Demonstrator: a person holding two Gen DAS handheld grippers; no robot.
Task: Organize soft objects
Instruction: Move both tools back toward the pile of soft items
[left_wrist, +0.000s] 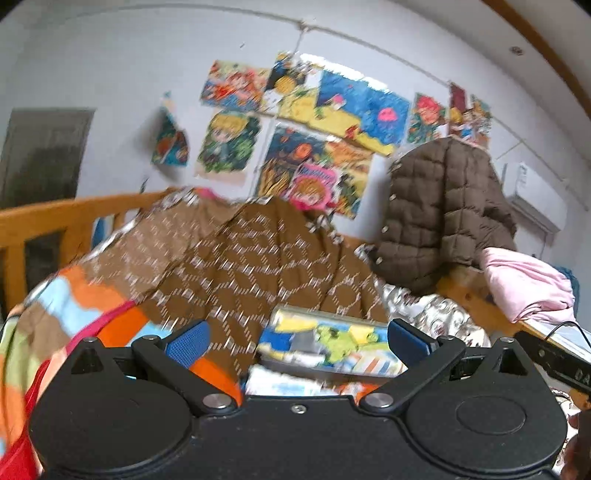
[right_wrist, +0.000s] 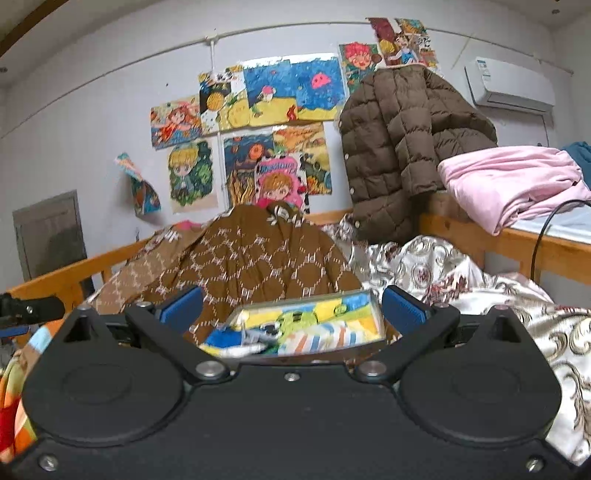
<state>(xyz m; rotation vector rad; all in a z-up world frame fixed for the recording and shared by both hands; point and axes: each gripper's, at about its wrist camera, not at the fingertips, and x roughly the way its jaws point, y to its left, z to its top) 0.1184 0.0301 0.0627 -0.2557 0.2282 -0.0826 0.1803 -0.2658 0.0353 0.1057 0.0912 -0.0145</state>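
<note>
A brown patterned quilt (left_wrist: 258, 254) (right_wrist: 251, 258) is heaped on the bed. In front of it lies a colourful cartoon-printed folded cloth in clear wrap (left_wrist: 328, 343) (right_wrist: 299, 325). My left gripper (left_wrist: 299, 338) is open, its blue pads either side of that cloth, a little above it. My right gripper (right_wrist: 291, 306) is open too, with the same cloth between and below its fingers. A striped orange, blue and brown blanket (left_wrist: 66, 306) lies at the left. A white floral satin cover (right_wrist: 461, 280) spreads to the right.
A brown puffer jacket (right_wrist: 402, 147) hangs on the wooden bed frame (right_wrist: 480, 236). A pink folded cloth (right_wrist: 517, 177) rests on the upper bunk edge. A wooden rail (left_wrist: 55, 218) runs along the left. Drawings cover the wall (right_wrist: 92, 122). A black cable (right_wrist: 543, 236) hangs at right.
</note>
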